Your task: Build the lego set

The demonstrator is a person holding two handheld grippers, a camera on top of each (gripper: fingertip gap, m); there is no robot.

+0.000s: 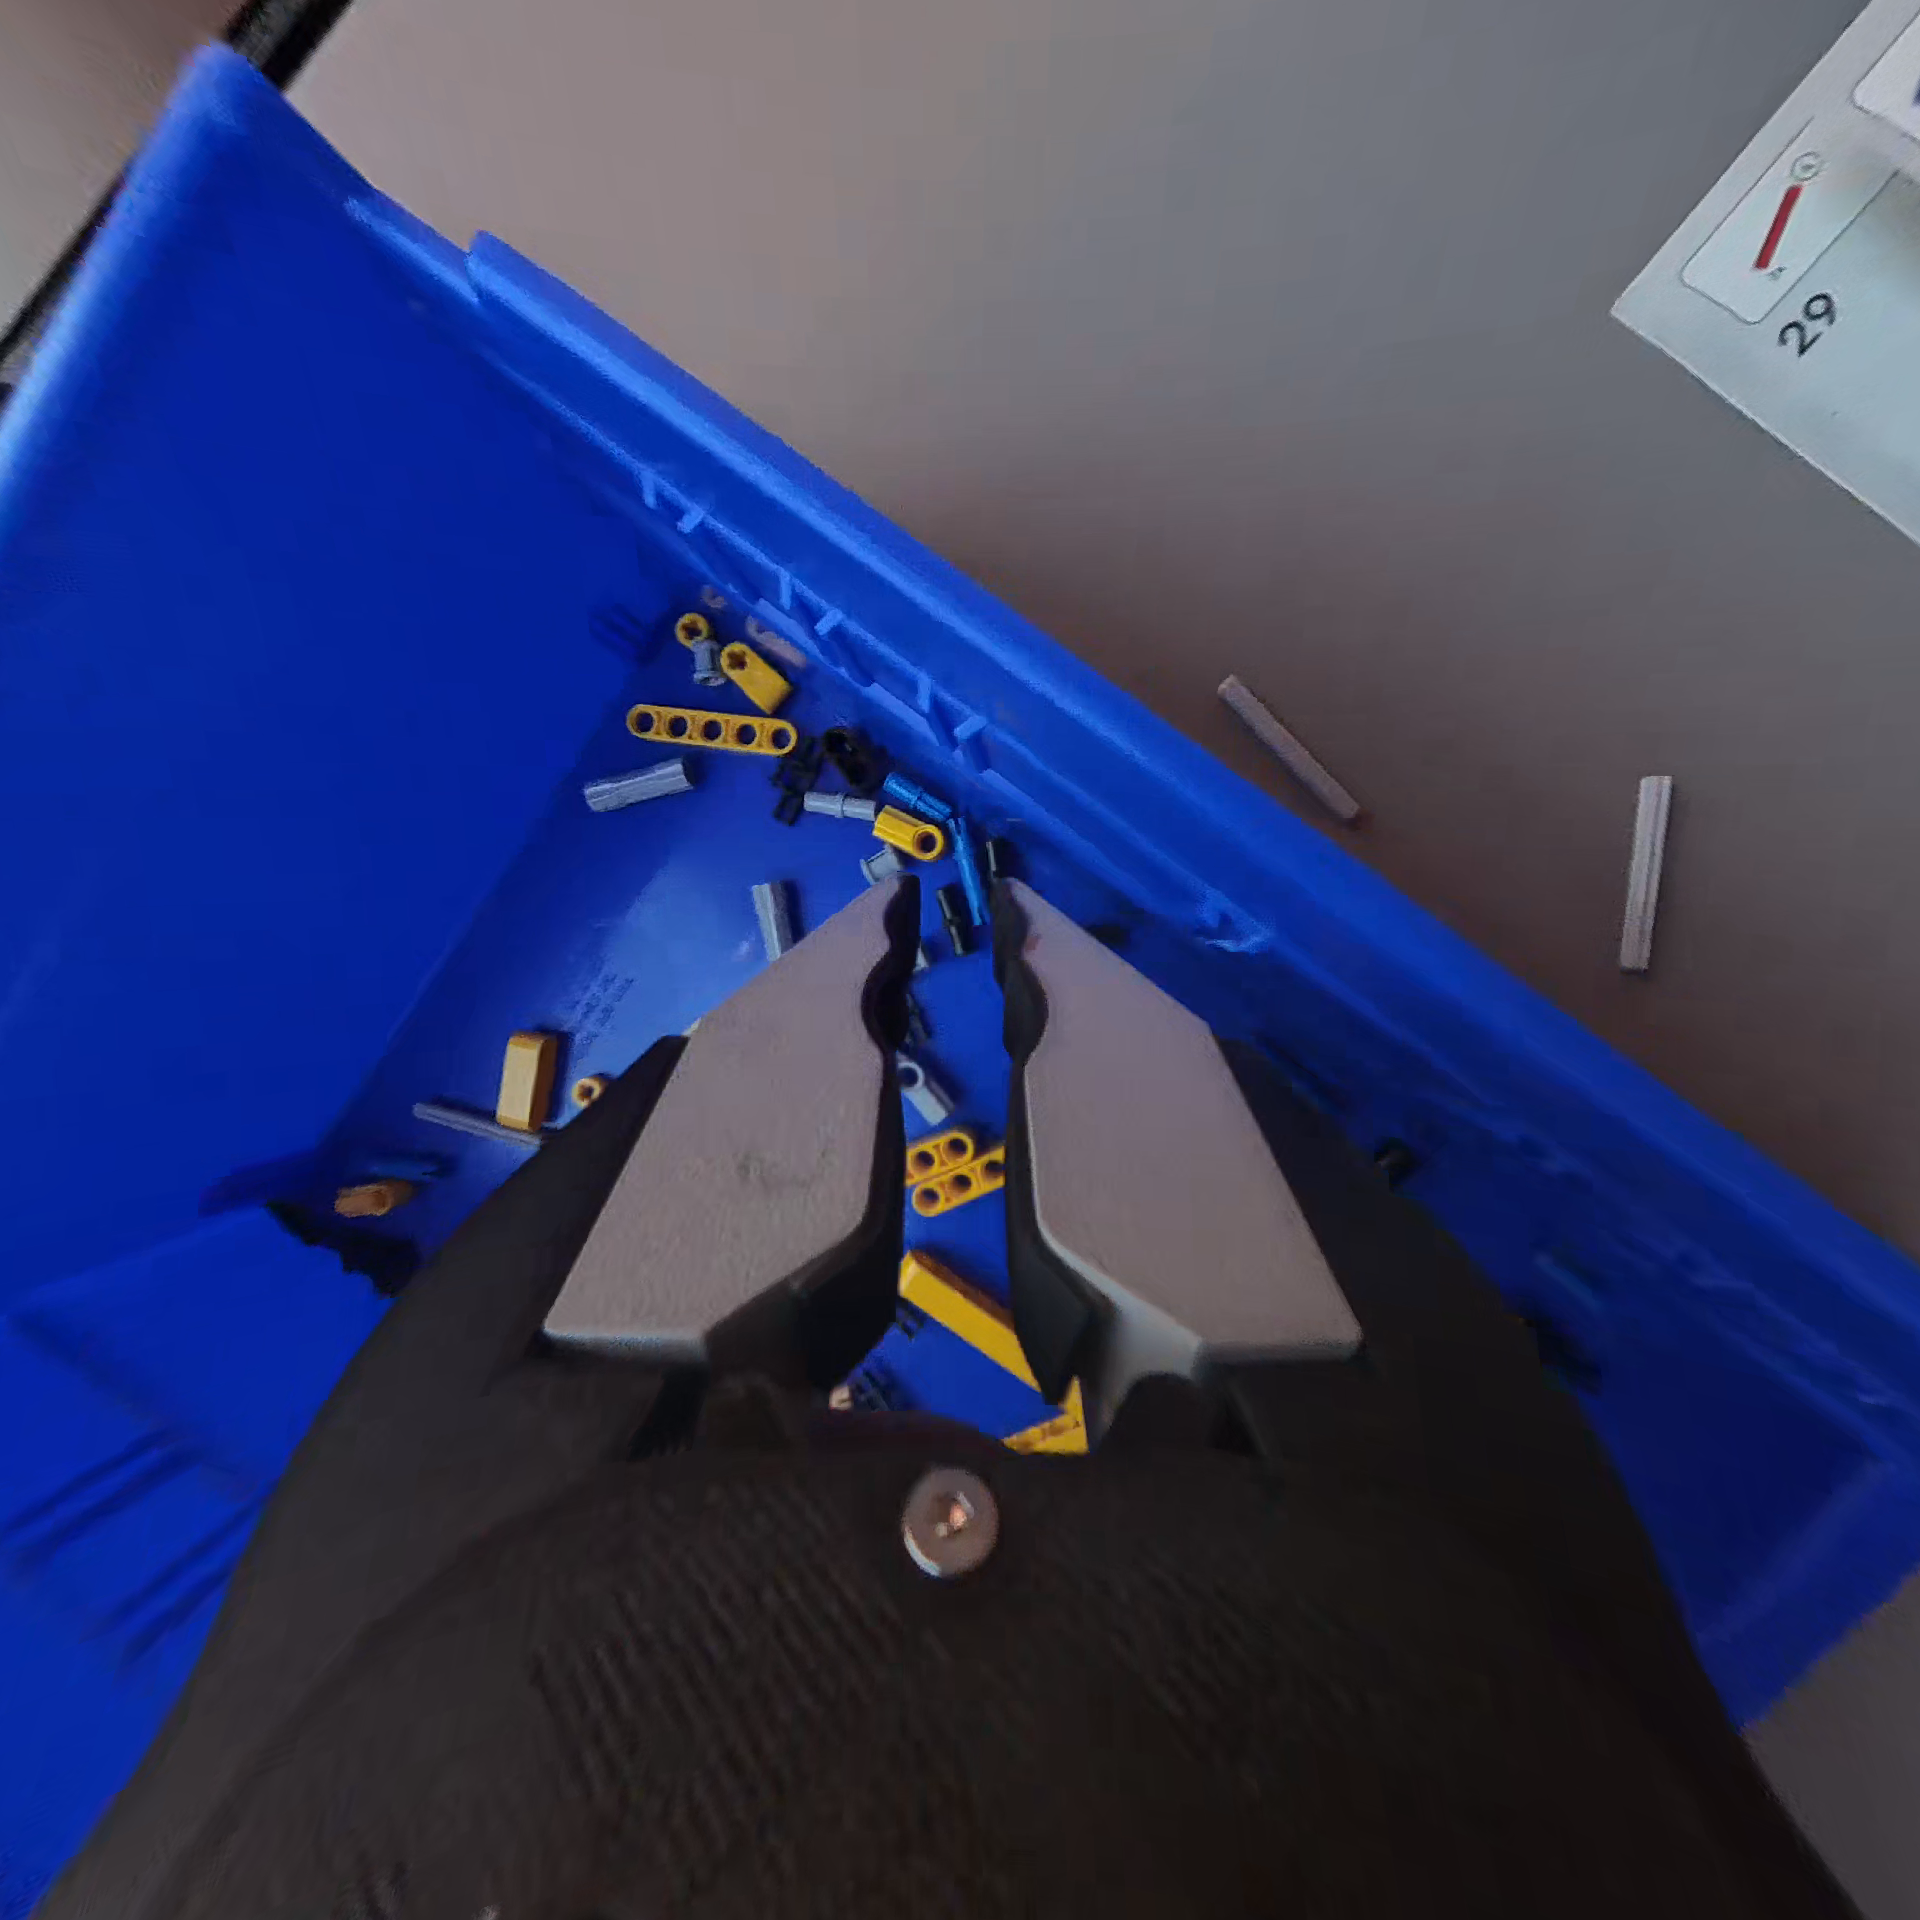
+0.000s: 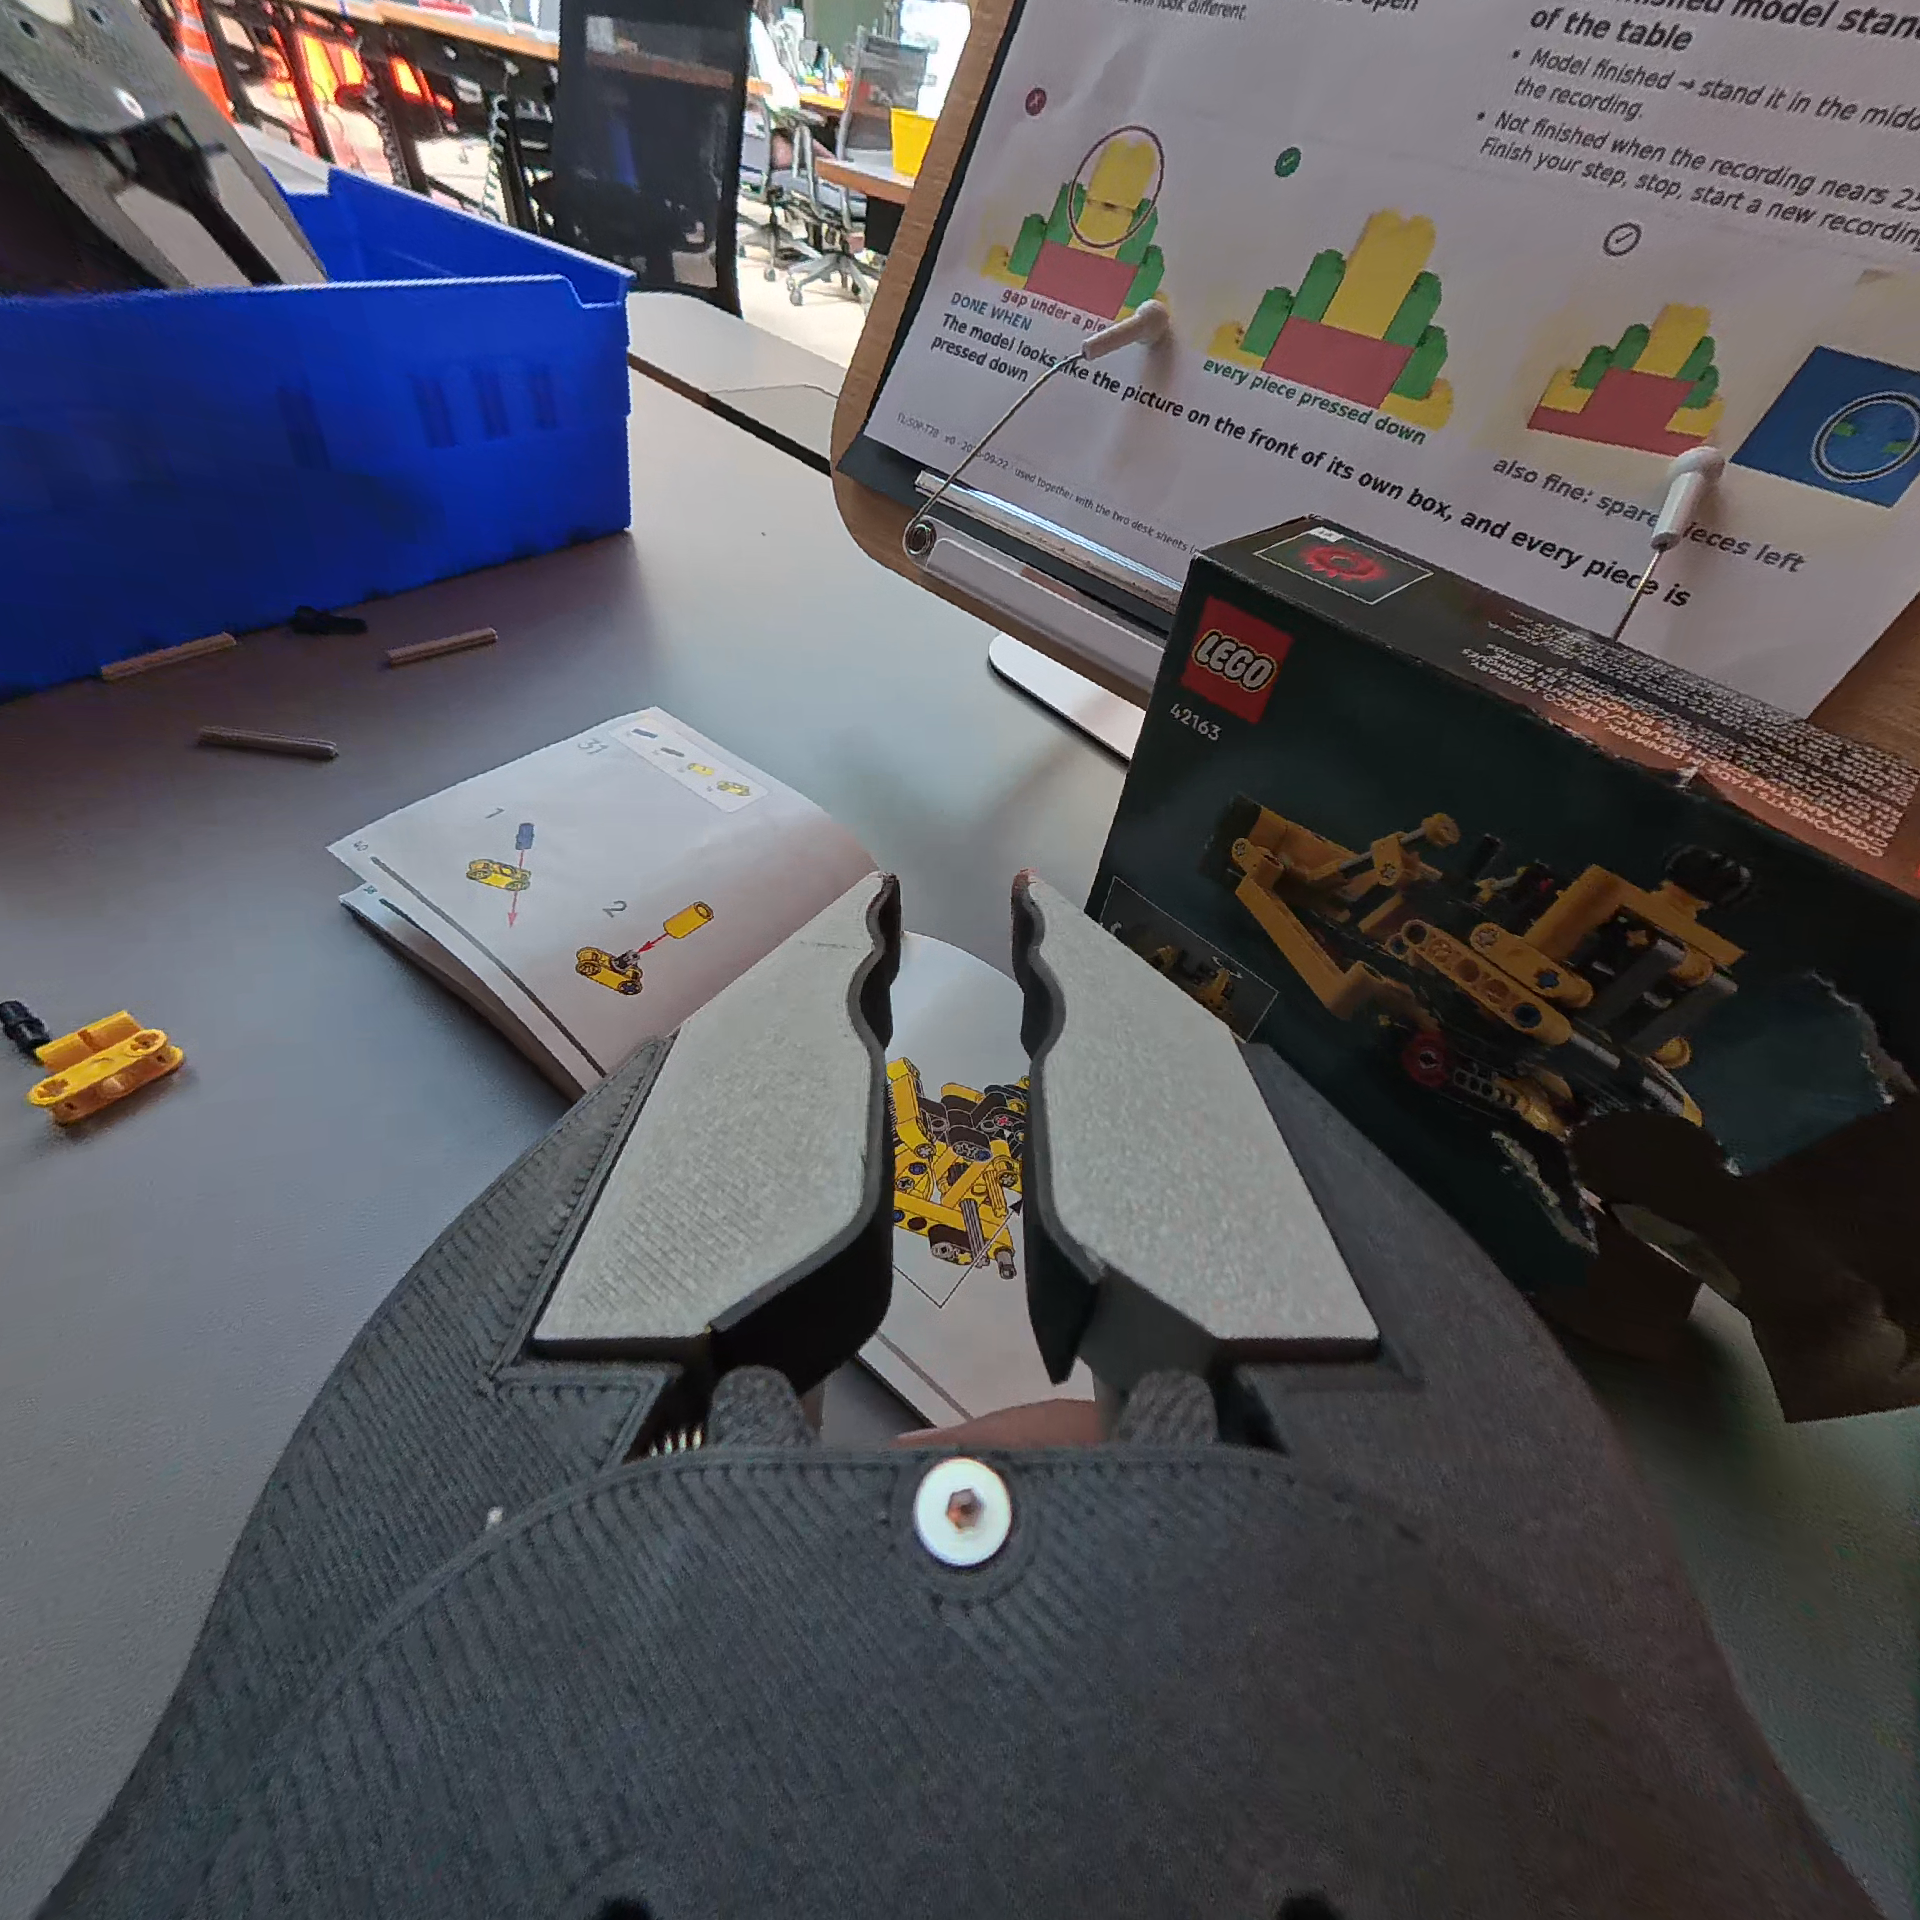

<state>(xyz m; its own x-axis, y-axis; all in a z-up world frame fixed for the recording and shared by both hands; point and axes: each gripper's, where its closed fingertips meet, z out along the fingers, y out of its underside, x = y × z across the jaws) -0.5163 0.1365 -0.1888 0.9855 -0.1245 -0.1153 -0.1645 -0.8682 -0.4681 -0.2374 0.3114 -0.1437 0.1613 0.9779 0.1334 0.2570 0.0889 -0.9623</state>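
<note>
My left gripper (image 1: 954, 885) is open inside the blue bin (image 1: 312, 582), its tips just above the floor near the bin's far wall. A thin blue pin (image 1: 968, 868) and a black pin (image 1: 954, 920) lie between the tips, not gripped. Yellow beams (image 1: 712, 727), a yellow connector (image 1: 907, 833) and grey pins lie scattered on the bin floor. My right gripper (image 2: 954, 883) is open and empty above the open instruction booklet (image 2: 623, 883). A small yellow assembly (image 2: 104, 1065) with a black pin lies on the table at left. The left gripper's body shows at the upper left (image 2: 135, 156).
The set's box (image 2: 1507, 935) stands right of my right gripper. A document stand with a printed sheet (image 2: 1351, 260) is behind it. Several grey axles (image 1: 1647, 873) (image 2: 442, 644) lie on the table beside the bin (image 2: 312, 447). A booklet corner (image 1: 1818, 291) lies at the upper right. Tip to tip, the grippers are about 35 cm apart. Measured from the fingertips, the small yellow assembly (image 2: 104, 1065) is 20 cm or so from the right gripper and 25 cm from the left.
</note>
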